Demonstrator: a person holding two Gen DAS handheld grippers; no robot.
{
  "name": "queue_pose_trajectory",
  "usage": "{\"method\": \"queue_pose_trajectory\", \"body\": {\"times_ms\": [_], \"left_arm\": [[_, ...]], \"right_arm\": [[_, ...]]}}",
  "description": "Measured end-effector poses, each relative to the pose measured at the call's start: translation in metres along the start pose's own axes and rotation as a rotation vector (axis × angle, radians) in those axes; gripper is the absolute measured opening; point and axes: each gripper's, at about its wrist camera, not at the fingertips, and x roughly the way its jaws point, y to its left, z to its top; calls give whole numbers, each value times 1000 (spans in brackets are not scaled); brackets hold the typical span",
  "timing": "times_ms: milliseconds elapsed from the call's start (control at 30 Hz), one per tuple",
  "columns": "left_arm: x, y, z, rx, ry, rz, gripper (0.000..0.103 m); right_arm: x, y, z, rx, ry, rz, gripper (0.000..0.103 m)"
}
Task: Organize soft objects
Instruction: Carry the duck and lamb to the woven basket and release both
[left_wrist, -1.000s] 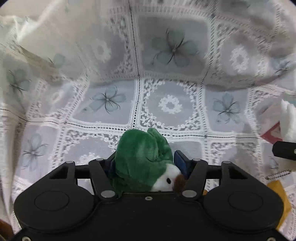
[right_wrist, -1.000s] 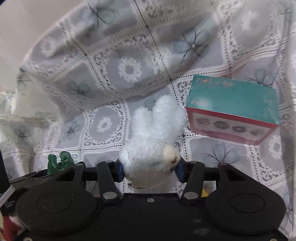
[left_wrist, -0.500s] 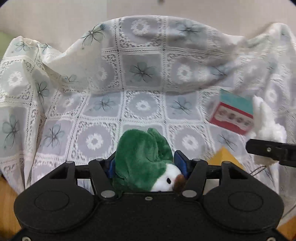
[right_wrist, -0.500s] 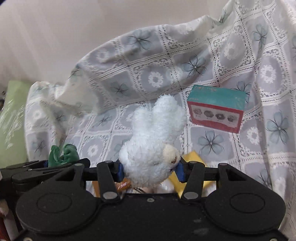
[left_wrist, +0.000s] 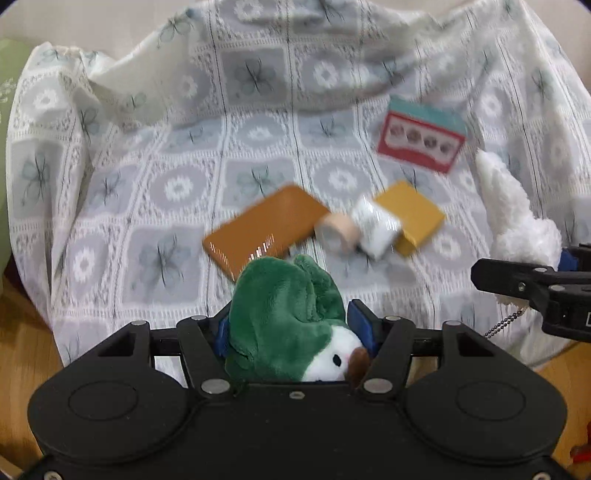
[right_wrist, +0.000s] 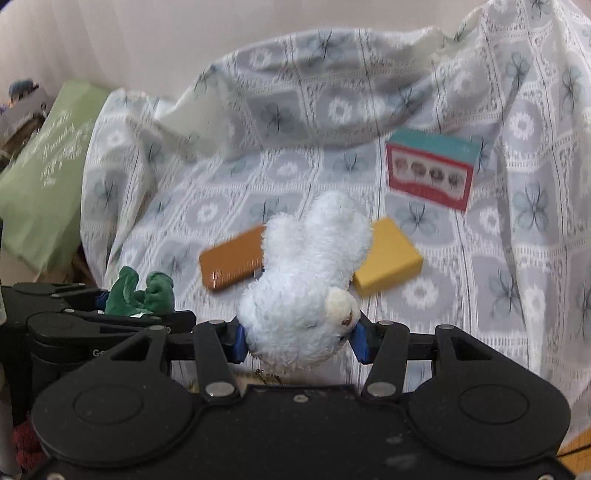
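Gripping one plush each: left gripper (left_wrist: 291, 328) clamped on green plush (left_wrist: 284, 317), right gripper (right_wrist: 299, 339) on white plush (right_wrist: 306, 280); three boxes upper-centre.

Little readable anywhere. White script lettering on the green cushion (right_wrist: 44, 155) at the left edge of the right wrist view, too blurred to make out. Start of a brand mark, "Go", on the side of the left gripper (right_wrist: 140, 314) in that same view, the rest hidden. Row of four round pictures on the red front of the teal box (right_wrist: 430, 168), with no legible words. Nothing legible on the orange or yellow packs.
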Motion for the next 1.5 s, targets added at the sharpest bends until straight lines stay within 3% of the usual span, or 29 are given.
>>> {"method": "queue_pose_trajectory", "body": {"times_ms": [333,567,1000,1500], "left_arm": [[16,-5,-54,-24,161,-11,58],[24,-5,-75,-60,230,-2,58],[35,-16,-84,-37,267,54,59],[37,-21,-92,-5,300,34,66]], "right_arm": [[-4,-6,-61,31,148,-11,51],[-1,-4,-81,35,223,6,51],[6,5,-87,10,248,12,51],[10,3,-94,18,277,8,52]]}}
